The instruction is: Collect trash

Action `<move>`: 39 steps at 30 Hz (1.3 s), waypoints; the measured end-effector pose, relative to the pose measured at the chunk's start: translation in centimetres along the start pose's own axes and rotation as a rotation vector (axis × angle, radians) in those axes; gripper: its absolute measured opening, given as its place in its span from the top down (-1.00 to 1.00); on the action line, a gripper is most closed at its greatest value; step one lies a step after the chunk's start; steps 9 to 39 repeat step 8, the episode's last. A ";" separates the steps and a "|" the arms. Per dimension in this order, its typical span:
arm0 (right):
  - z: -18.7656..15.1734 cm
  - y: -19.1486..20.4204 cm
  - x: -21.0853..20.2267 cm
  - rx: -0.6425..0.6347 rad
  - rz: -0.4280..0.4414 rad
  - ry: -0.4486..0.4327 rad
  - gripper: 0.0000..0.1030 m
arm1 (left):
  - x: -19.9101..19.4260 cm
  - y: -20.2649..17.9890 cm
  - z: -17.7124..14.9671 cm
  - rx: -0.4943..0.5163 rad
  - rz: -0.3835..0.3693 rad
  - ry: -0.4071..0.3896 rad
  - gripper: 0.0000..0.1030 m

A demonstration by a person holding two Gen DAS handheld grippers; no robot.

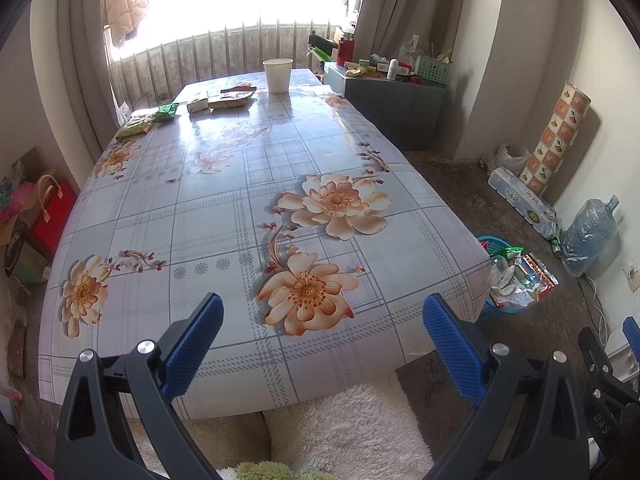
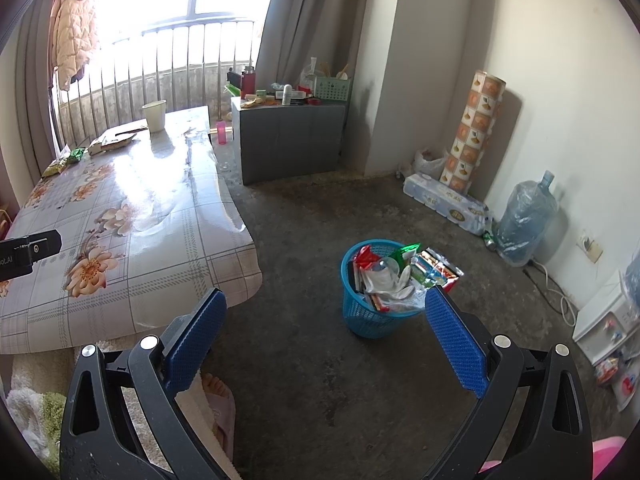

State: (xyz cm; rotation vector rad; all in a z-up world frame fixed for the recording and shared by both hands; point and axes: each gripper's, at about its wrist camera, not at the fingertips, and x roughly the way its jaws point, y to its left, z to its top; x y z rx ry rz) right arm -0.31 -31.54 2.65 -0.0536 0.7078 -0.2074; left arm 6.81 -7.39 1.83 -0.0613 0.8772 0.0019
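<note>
One blue basket point(image 2: 370, 312) of wrappers; one paper cup point(image 1: 277, 75); tongs empty.

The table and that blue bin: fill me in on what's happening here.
A person holds a two-finger gripper in each hand, clearing trash. Both the left gripper and the right gripper have their jaws open and hold nothing. The blue basket on the floor beside the table is already heaped with wrappers. Still on the table's far end are a paper cup, a flattened brown package and green packets. The left gripper hangs over the near edge, the right one faces the basket.
</note>
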 end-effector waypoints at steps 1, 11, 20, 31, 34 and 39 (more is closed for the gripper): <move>0.0 0.0 0.0 -0.001 0.000 0.000 -0.86 | 0.0 0.0 0.0 0.000 0.000 -0.001 -0.90; 0.0 0.0 0.0 0.000 -0.002 0.000 -0.85 | 0.0 0.1 -0.4 -0.016 0.000 0.001 -0.90; 0.0 0.0 0.0 0.000 -0.002 0.000 -0.85 | 0.0 0.1 -0.4 -0.016 0.000 0.001 -0.90; 0.0 0.0 0.0 0.000 -0.002 0.000 -0.85 | 0.0 0.1 -0.4 -0.016 0.000 0.001 -0.90; 0.0 0.0 0.0 0.000 -0.002 0.000 -0.85 | 0.0 0.1 -0.4 -0.016 0.000 0.001 -0.90; 0.0 0.0 0.0 0.000 -0.002 0.000 -0.85 | 0.0 0.1 -0.4 -0.016 0.000 0.001 -0.90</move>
